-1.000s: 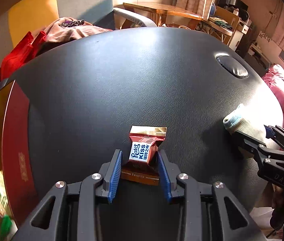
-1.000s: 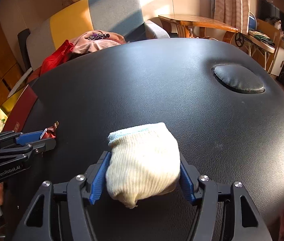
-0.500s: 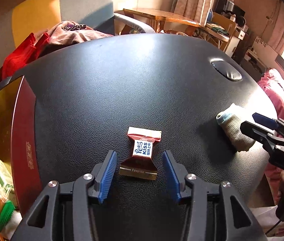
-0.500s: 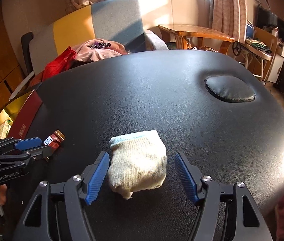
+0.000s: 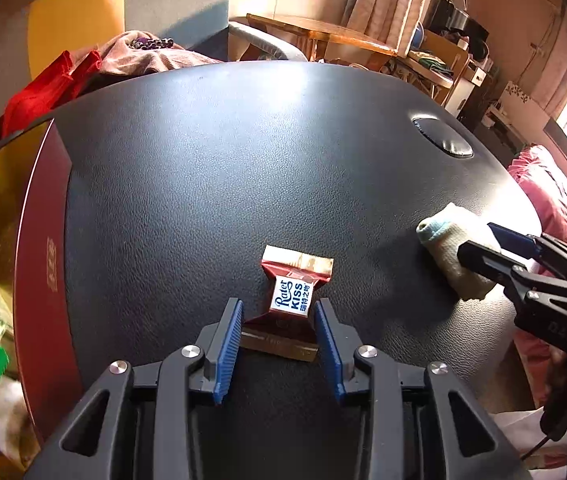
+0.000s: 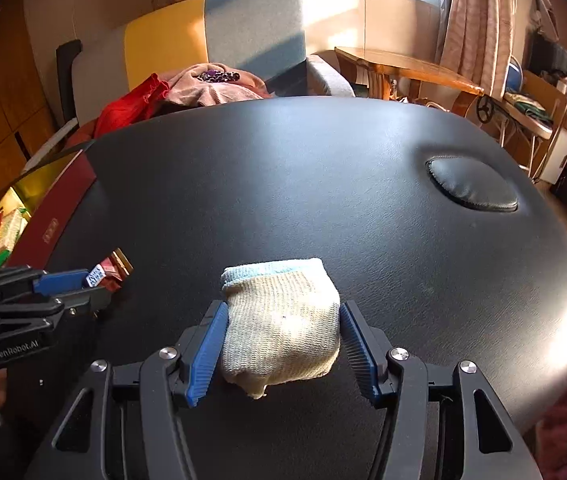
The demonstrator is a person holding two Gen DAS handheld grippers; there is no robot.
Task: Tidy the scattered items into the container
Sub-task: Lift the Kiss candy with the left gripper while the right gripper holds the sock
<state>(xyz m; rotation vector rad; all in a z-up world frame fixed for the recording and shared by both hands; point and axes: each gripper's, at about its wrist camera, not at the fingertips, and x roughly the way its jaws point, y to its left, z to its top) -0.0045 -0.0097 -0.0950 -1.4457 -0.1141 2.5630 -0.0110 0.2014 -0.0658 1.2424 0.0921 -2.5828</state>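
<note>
Two claws: both closing.
Left claw point(image 5: 277, 336): candy point(image 5: 293, 298) between pads.
Right claw point(image 6: 281, 340): pads meeting rolled sock point(image 6: 281, 320).
Advice: grip squarely before lifting toward red box point(image 5: 41, 280).

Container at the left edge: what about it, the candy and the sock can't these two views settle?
- Container: cut by the left wrist frame edge; its full contents and depth unseen.
- Candy: near end lies between the closing left tongs; pad contact unclear. In the right wrist view the tongs cover most of it.
- Sock: underside hidden; the closing right tongs flank it, firmness of grip unclear.
</note>
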